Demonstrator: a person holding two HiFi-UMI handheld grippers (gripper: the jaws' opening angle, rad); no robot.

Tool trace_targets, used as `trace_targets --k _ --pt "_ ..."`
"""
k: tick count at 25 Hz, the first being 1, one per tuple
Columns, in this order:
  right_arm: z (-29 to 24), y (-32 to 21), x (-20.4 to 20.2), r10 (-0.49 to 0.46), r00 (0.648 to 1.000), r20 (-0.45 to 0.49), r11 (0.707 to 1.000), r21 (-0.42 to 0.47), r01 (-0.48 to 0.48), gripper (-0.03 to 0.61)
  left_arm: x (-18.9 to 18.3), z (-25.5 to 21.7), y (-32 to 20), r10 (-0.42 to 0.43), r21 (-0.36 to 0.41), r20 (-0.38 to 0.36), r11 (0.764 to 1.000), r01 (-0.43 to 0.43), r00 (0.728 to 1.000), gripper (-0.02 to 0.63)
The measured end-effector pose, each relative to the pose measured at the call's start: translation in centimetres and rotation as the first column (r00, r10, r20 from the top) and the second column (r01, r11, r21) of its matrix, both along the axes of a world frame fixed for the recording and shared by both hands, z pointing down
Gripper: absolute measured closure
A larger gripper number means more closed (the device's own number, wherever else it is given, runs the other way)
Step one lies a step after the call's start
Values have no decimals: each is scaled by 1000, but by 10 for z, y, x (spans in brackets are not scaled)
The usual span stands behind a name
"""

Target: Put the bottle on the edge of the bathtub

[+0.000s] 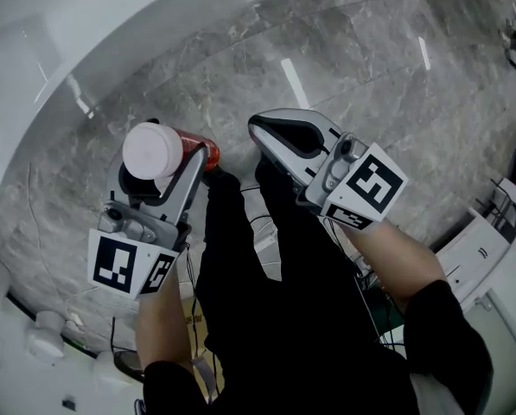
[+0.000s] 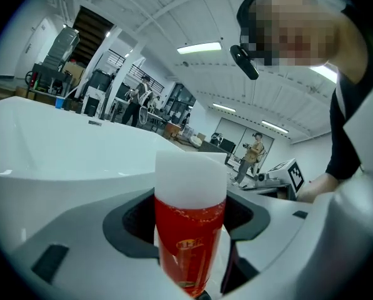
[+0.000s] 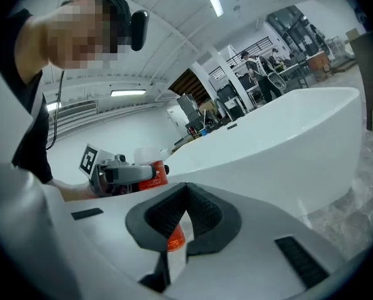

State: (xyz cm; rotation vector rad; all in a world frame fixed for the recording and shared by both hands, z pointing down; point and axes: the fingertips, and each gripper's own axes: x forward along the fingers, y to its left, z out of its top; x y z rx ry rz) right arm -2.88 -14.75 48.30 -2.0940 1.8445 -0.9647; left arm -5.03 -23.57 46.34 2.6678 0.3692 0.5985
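**Bottle Pinched in the Left Gripper, Off the Tub**

In the head view, the white bathtub (image 1: 111, 24) curved across the upper left of the frame. Its edge was bare. Grey stone floor (image 1: 344, 67) filled the middle and the upper right.

Left of the middle, the left gripper (image 1: 167, 167) was pinching the bottle (image 1: 199, 151). One jaw pressed on each side of it. The bottle was red with a round white cap (image 1: 152, 150), and the cap pointed up at the camera. The bottle was over the floor, near the tub but not touching it. In the left gripper view, the bottle stood up between the jaws in the lower middle, with the tub behind it on the left.

Right of the middle in the head view, the right gripper (image 1: 259, 132) had its jaws pressed together at the tips and held nothing. In the right gripper view, the dark pads (image 3: 198, 208) met in a point. A bit of orange and white showed through the small gap under that point, and I could not tell what it was. The two grippers were side by side, apart from each other.

The person's black clothes (image 1: 275, 318) filled the bottom middle of the head view.
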Motion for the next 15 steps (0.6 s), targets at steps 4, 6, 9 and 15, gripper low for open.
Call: trace_targets --k 4,6,9,15 --pt "40 -5 13 4 1000 6 1000 14 -4 551 13 44 -1 32 41 22 999 -33 999 318" --pt "65 -12 25 15 1000 1 1000 25 -16 551 20 70 1 48 44 14 998 -49 999 318" --pt "103 -26 43 29 1000 -6 998 48 -29 551 29 111 -5 48 22 14 999 -48 999 318" --pt "171 -58 74 5 1000 -29 997 79 -2 551 48 182 -21 92 76 7 993 -93 996 318"
